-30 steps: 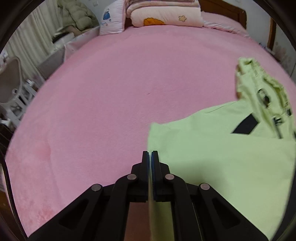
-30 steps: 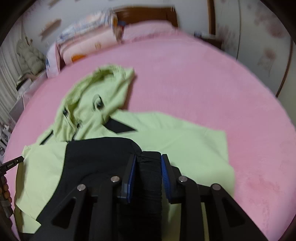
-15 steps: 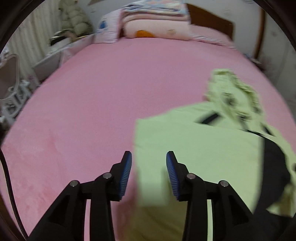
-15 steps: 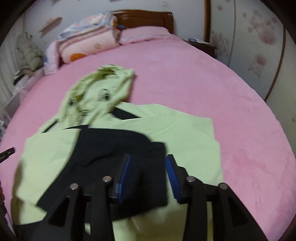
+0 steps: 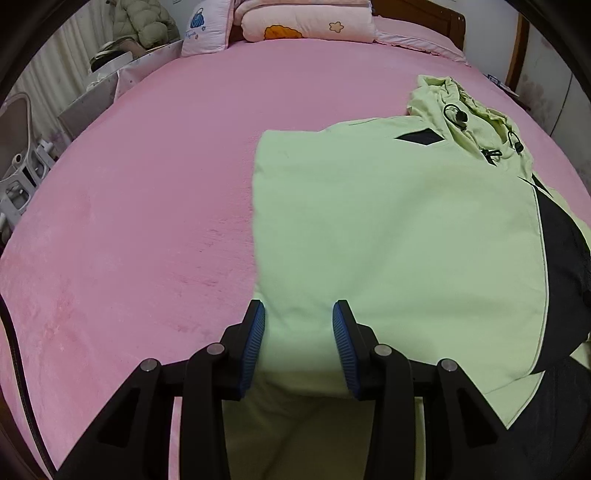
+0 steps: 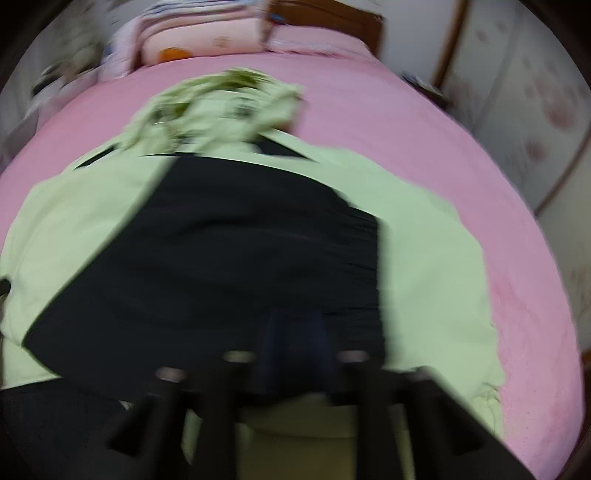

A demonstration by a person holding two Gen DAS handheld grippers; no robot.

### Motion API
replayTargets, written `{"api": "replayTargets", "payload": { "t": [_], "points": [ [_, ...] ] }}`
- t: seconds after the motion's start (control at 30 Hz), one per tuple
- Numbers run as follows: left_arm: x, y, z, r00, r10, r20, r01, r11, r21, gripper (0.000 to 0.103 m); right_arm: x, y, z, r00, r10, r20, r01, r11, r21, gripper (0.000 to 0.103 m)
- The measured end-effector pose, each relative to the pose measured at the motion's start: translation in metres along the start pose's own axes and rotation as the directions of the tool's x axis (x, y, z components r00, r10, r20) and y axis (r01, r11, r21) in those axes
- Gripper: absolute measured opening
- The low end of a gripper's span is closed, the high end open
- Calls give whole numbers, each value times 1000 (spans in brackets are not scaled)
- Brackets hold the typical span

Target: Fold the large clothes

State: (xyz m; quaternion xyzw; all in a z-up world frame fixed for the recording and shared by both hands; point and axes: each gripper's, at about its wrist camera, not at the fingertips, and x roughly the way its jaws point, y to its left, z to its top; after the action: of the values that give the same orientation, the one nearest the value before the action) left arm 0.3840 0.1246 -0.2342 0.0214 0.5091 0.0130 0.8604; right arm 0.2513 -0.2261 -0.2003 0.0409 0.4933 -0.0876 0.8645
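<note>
A light green hooded jacket (image 5: 388, 221) lies flat on the pink bed (image 5: 147, 184), hood (image 5: 461, 107) toward the headboard. A black sleeve (image 6: 240, 240) is folded across its body. My left gripper (image 5: 299, 310) is open just above the jacket's near left edge; green cloth shows between its pads without being pinched. The right wrist view is blurred. There my right gripper (image 6: 295, 332) is low over the near end of the black sleeve with its jaws together. Whether cloth is caught between them I cannot tell.
Folded bedding and pillows (image 5: 306, 22) are stacked at the head of the bed by a wooden headboard (image 6: 332, 18). A white chair (image 5: 18, 155) and storage boxes stand off the left side. A patterned wall (image 6: 535, 110) runs along the right.
My left gripper opened, dropping the jacket's green edge, and moved right over the jacket. My right gripper let the black cuff go, opened wider, then closed and sank toward the sleeve.
</note>
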Motion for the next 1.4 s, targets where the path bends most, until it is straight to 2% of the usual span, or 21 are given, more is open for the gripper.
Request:
{"api": "replayTargets", "payload": {
  "t": [0.07,0.17,0.23,0.3,0.4,0.5,0.6,0.67,0.83,0.93,0.97,1.03,1.13,1.23,1.4],
  "points": [
    [5,6,-4,1000,10,-1,-10,1000,-16,48,-1,-11,-1,1000,29,-7,-29,1000,12,0],
    [4,19,-6,1000,-25,-8,24,997,-70,49,-2,0,-1,1000,-25,-10,24,999,-47,0],
    [-1,22,-5,1000,-20,-16,18,996,-83,53,-6,6,0,999,-25,-21,24,998,-55,5],
    [-9,23,-5,1000,-21,-24,18,996,-88,68,-15,5,1,999,22,-28,-23,999,-31,6],
    [-35,20,-6,999,-49,3,49,995,-87,81,-37,10,0,997,73,0,-73,997,-14,8],
    [-62,16,-7,998,-57,28,60,995,-86,90,-59,16,-2,996,85,33,-83,996,-39,17],
    [-89,16,-13,995,-82,52,87,992,-95,92,-82,21,-7,992,106,62,-103,993,-56,24],
    [-107,14,-18,993,-100,58,105,990,-94,92,-97,23,-12,990,124,74,-120,991,-59,25],
    [-147,8,-31,992,-93,81,99,993,-69,93,-134,24,-25,982,150,115,-145,988,-52,25],
    [-170,6,-39,988,-123,95,129,990,-57,93,-156,23,-29,976,164,146,-158,986,-50,25],
    [-177,5,-41,986,-131,99,137,989,-56,93,-164,22,-32,973,165,159,-159,986,-52,27],
    [-192,4,-46,983,-148,105,154,987,-50,96,-178,19,-36,970,166,180,-158,986,-55,38],
    [-212,3,-54,980,-150,128,157,986,-51,98,-201,15,-43,959,172,226,-164,985,-55,47],
    [-228,3,-62,978,-150,147,159,986,-55,98,-219,9,-48,950,168,262,-159,986,-56,52],
    [-246,1,-76,976,-146,161,158,986,-59,98,-244,3,-60,940,163,298,-150,986,-68,53]
  ]
}}
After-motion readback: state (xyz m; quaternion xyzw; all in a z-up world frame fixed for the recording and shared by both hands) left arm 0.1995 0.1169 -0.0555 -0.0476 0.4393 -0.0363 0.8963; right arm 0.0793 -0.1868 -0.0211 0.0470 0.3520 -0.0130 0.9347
